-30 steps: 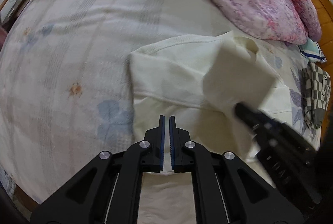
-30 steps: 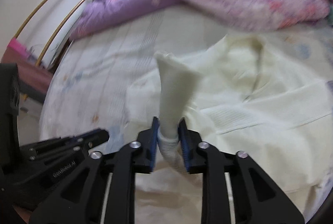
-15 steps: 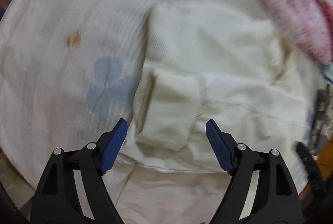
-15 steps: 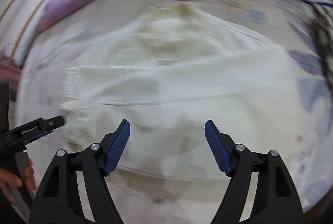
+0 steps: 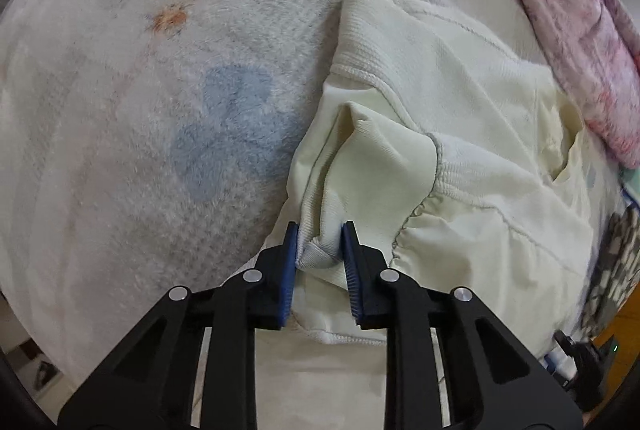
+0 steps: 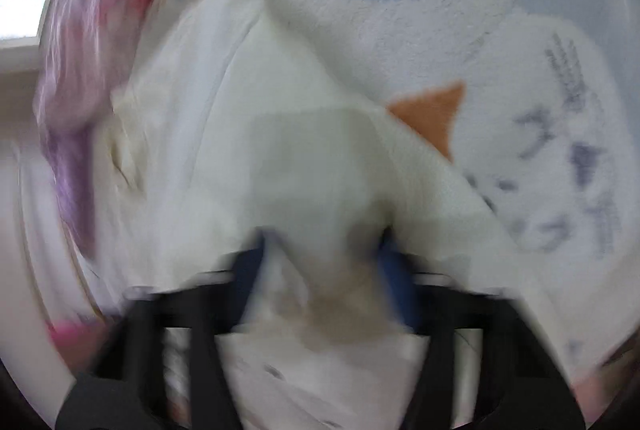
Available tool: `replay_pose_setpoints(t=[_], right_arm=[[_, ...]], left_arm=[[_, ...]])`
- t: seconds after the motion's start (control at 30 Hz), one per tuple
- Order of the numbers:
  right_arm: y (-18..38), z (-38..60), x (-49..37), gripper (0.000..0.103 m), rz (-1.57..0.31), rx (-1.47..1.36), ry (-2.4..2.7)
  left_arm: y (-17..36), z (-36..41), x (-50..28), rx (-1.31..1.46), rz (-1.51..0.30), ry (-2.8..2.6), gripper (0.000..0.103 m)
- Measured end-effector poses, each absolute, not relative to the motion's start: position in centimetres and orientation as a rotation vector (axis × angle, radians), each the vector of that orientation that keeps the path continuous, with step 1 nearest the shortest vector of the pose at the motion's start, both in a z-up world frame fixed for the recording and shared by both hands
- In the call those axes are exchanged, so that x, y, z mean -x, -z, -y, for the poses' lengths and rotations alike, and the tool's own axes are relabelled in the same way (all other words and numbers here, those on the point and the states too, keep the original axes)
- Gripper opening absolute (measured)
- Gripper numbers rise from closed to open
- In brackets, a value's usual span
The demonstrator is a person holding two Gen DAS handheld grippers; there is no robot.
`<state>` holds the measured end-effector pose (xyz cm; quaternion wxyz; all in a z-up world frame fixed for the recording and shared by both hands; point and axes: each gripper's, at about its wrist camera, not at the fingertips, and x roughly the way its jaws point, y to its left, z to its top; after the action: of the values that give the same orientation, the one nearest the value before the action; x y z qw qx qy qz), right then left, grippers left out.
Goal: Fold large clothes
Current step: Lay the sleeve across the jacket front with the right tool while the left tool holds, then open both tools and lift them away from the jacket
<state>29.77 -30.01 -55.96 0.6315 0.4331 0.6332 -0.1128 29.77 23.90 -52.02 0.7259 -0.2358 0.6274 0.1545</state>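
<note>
A cream sweatshirt (image 5: 460, 134) lies spread on a pale fleece bed cover (image 5: 140, 110), one sleeve folded across its body. My left gripper (image 5: 319, 236) is shut on the ribbed hem at the sweatshirt's near left corner. In the blurred right wrist view the same cream sweatshirt (image 6: 304, 166) bunches between the blue pads of my right gripper (image 6: 324, 242), at its near right edge. The blur hides how tightly those jaws grip the cloth.
A pink and purple quilt (image 5: 576, 30) is heaped along the far right of the bed and shows in the right wrist view (image 6: 80, 50) at the left. A checkered cloth (image 5: 616, 254) lies at the right edge. The bed's near edge drops to pale floor (image 5: 320, 382).
Both grippers let go of the folded sleeve and opened. They dropped to the sweatshirt's near edge, the left closing on the left corner hem, the right moving fast onto the right side.
</note>
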Motion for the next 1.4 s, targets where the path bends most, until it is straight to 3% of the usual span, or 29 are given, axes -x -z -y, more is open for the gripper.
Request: replay_pose_setpoints(t=[0.07,0.23,0.33,0.4,0.47,0.57,0.67,0.73,0.8,0.9,1.03,1.1,1.33,1.4], right_arm=[[56.1,30.7,-29.1,0.005,-1.447,-1.041,0.302],[55.3,32.8,-27.4,0.002,-1.429,-0.808,0.403],[55.2,33.2,-28.0,0.008,-1.483,-0.835,0.348],[53.2,32.2,-29.1,0.01,-1.524,-0.673,0.3],[50.1,31.2,-29.7,0.018,-1.453,-0.532,0.25],[48.4,30.1,-31.1,0.021,-1.393,-0.369,0.17],[51.4,29.3,-34.1,0.016,-1.417,-0.335,0.069],[55.7,28.3,-36.8,0.015,-1.468,-0.277,0.076],[55.0,27.7,-39.7,0.013,-1.436,-0.221,0.118],[52.0,27.5,-43.3,0.012,-1.374,-0.265,0.053],[57.3,28.2,-49.3,0.009,-1.511,-0.242,0.082],[56.6,29.1,-50.2,0.01,-1.578,-0.315,0.091],[56.1,27.4,-39.5,0.011,-1.772,-0.198,0.023],[56.9,27.0,-36.7,0.011,-1.668,-0.159,0.013]], left_arm=[[51.8,-23.5,-30.2,0.492,-1.401,-0.343,0.022],[52.4,-21.5,-31.4,0.37,-1.422,-0.337,0.022],[53.3,-21.1,-31.7,0.349,-1.441,-0.354,0.022],[52.0,-21.0,-31.6,0.362,-1.415,-0.36,0.023],[50.8,-20.5,-31.5,0.334,-1.406,-0.383,0.023],[48.3,-19.6,-31.3,0.298,-1.36,-0.361,0.023],[48.5,-17.5,-32.0,0.415,-1.352,-0.204,0.023],[51.5,-15.6,-33.7,0.413,-1.376,-0.161,0.023],[54.6,-15.0,-34.8,0.353,-1.419,-0.172,0.021],[53.6,-15.5,-36.2,0.311,-1.441,-0.195,0.022],[54.7,-16.3,-38.4,0.327,-1.439,-0.23,0.021],[55.2,-16.6,-38.9,0.327,-1.439,-0.232,0.019],[52.7,-15.3,-35.9,0.323,-1.543,-0.183,0.019],[55.1,-15.0,-34.8,0.331,-1.538,-0.159,0.019]])
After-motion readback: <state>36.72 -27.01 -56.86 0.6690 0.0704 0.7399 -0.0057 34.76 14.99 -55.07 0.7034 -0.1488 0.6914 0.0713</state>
